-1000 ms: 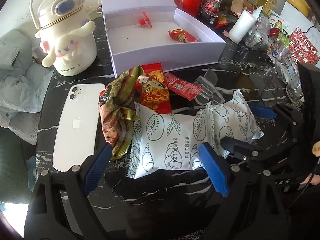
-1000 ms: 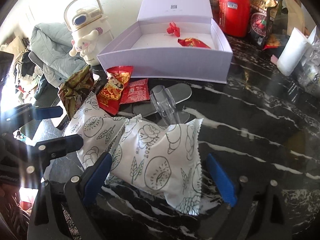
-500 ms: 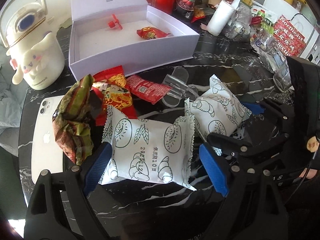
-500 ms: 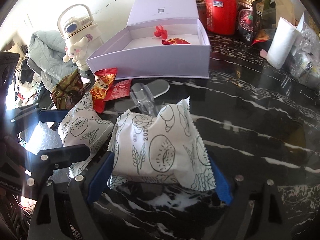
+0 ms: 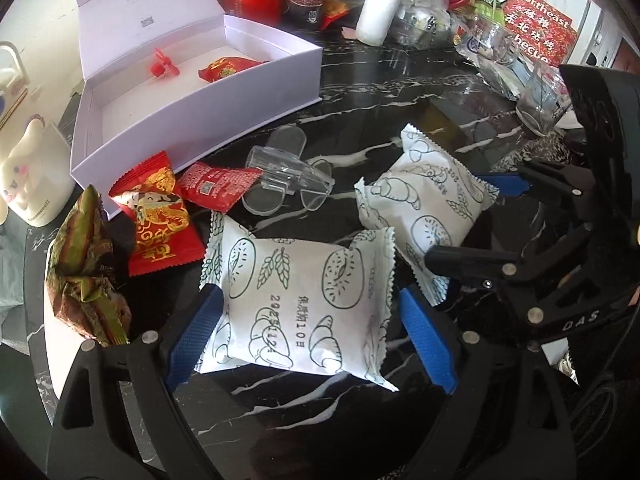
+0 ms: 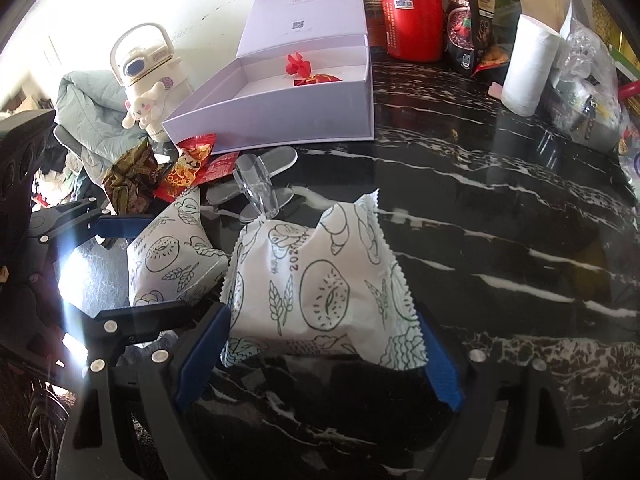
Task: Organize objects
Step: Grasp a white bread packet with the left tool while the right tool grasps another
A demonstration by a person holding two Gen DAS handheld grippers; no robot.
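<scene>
Here, two white pastry packets printed with line drawings lie side by side on the black marbled desk. The left claw stands wide, its blue pads on either side of the near pastry packet; in the left wrist view a gap shows at the right pad, and contact at the left pad cannot be told. The right claw brackets the second pastry packet, both blue pads lying against its crimped edges, so that it grips the packet. Beyond the packets rests a clear plastic clip, then two red snack sachets and a green-brown wrapper. The open white box stands behind them, holding a red sachet and a small red ornament.
</scene>
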